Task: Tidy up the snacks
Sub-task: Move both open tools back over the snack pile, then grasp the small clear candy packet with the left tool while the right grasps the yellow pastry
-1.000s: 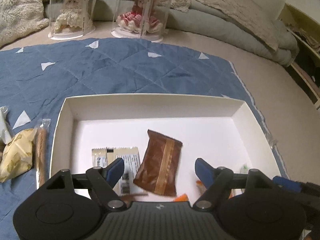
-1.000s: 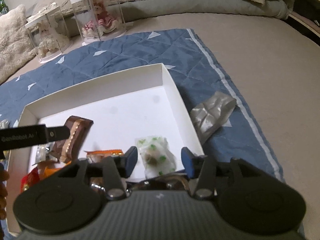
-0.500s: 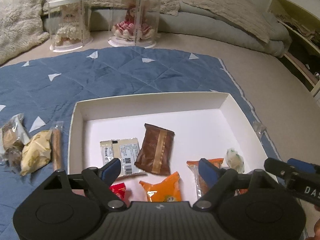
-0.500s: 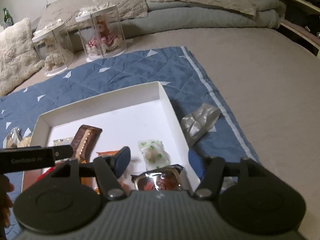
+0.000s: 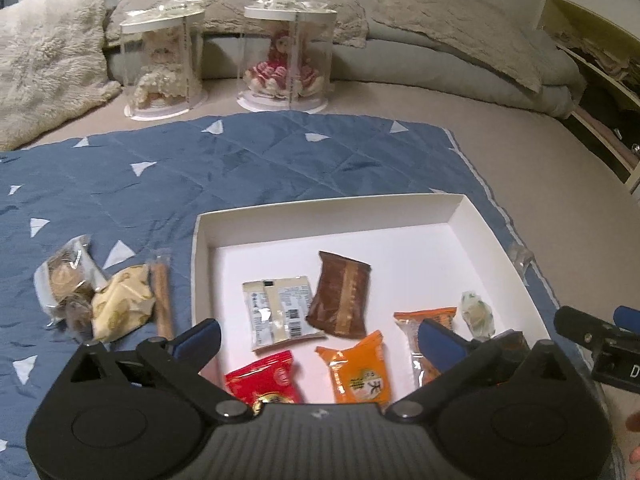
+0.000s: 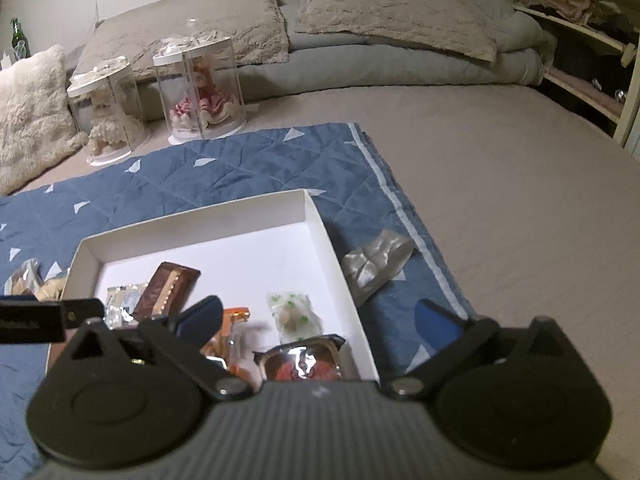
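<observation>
A white box lies on a blue quilt. Inside it lie a brown packet, a beige packet, a red packet, two orange packets and a green-dotted sweet. My left gripper is open and empty above the box's near edge. My right gripper is open and empty over the box's near right corner, above a shiny dark packet. Loose snacks lie on the quilt left of the box. A silver wrapper lies right of the box.
Two clear cases with dolls stand beyond the quilt's far edge. Pillows and a folded duvet line the back. A shelf stands at the right. Beige carpet lies right of the quilt.
Both grippers have pulled back and risen from the box. The brown packet, in the air a second ago, now lies in the box. The right gripper has opened wider.
</observation>
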A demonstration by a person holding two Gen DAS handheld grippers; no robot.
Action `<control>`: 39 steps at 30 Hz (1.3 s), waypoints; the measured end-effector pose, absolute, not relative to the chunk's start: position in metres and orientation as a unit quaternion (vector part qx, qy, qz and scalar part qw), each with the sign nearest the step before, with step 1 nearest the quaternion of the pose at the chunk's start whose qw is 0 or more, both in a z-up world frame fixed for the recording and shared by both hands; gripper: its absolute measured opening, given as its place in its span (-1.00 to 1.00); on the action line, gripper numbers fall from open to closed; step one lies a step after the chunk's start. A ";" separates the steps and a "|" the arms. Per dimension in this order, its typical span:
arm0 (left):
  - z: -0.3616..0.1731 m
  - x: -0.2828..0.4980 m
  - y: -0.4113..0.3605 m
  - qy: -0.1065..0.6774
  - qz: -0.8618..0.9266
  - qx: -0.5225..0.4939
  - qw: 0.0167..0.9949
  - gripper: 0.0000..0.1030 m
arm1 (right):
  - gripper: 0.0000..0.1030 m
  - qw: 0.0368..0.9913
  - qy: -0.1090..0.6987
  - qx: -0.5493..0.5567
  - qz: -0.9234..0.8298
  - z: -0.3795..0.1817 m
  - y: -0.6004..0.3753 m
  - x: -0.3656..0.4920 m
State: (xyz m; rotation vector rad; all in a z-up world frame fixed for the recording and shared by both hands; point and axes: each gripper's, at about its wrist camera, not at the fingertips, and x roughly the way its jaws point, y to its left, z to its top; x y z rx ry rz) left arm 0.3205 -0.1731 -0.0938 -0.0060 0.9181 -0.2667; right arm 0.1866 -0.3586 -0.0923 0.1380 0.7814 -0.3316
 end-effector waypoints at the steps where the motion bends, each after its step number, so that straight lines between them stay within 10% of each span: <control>1: -0.093 0.320 -0.170 0.441 -0.125 -0.002 0.889 1.00 | 0.99 0.909 0.379 0.068 -0.159 -0.092 -0.358 0.186; 34: -0.085 0.323 0.032 0.412 0.026 -0.063 0.909 1.00 | 0.99 0.927 0.369 0.060 -0.026 -0.102 -0.210 0.260; 39: -0.089 0.332 0.051 0.404 0.025 -0.106 0.908 0.71 | 0.92 0.932 0.355 0.071 0.008 -0.098 -0.188 0.273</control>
